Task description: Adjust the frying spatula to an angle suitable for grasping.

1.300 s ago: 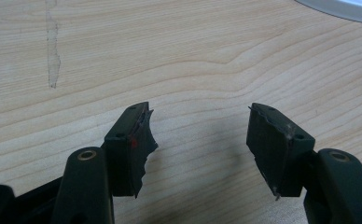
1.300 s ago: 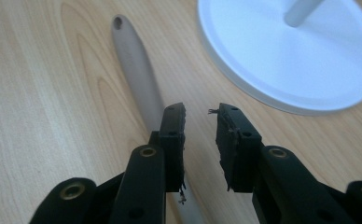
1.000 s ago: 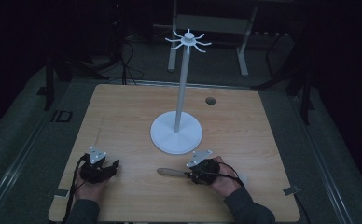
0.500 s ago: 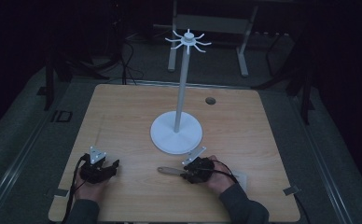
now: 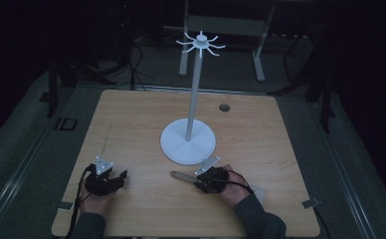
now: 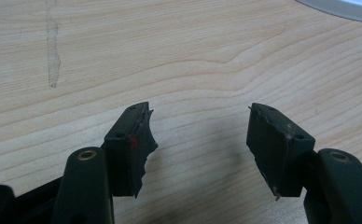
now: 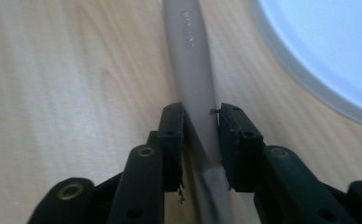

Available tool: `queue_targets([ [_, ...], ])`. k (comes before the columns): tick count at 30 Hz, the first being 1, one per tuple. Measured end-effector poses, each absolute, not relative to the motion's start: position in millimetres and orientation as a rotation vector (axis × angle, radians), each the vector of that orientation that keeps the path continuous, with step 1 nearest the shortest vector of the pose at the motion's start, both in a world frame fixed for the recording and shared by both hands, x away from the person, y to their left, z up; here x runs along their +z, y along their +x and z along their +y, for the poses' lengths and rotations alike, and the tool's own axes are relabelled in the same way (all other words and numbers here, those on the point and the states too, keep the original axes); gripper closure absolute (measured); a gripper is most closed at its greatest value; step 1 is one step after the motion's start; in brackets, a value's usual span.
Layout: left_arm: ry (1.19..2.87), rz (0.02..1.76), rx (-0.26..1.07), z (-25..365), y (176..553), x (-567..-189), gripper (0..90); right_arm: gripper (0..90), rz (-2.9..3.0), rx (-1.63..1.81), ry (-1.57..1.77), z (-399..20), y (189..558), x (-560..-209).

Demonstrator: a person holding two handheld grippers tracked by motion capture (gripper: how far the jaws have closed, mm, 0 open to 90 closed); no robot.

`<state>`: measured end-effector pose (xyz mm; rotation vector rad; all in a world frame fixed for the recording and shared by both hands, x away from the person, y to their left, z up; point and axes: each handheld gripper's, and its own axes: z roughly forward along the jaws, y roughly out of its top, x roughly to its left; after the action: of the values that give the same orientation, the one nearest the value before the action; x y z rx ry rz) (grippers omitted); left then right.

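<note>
A flat grey utensil handle (image 5: 181, 176) lies on the wooden table (image 5: 131, 124), just in front of the round base (image 5: 188, 144) of a white stand. The stand's pole (image 5: 195, 89) carries a ring of hooks (image 5: 200, 44) at its top. My right gripper (image 5: 197, 180) is shut on the handle: in the right gripper view the handle (image 7: 191, 60) runs between the two pads (image 7: 174, 135), with the white base (image 7: 328, 51) to its right. My left gripper (image 5: 124, 175) rests at the front left, open over bare wood (image 6: 200, 135), with a sliver of the base (image 6: 351, 5) far off.
A small dark grommet (image 5: 224, 107) sits at the table's back right. A white slip (image 5: 258, 194) lies by the right forearm and a tape tab (image 5: 310, 203) near the front right corner. Cables and a metal frame (image 5: 221, 25) stand on the dark floor behind.
My right gripper has slid a little to the left along the grey handle and its jaws now press on it. The left gripper has stayed put.
</note>
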<state>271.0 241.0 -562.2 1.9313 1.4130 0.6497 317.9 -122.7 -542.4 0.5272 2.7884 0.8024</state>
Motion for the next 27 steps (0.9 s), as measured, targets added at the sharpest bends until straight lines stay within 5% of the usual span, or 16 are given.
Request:
queue_targets([
  [27,1.933,1.413,0.649,241,271,-562,40.1,69.4,2.734,0.659,0.886,-166,351,-534],
])
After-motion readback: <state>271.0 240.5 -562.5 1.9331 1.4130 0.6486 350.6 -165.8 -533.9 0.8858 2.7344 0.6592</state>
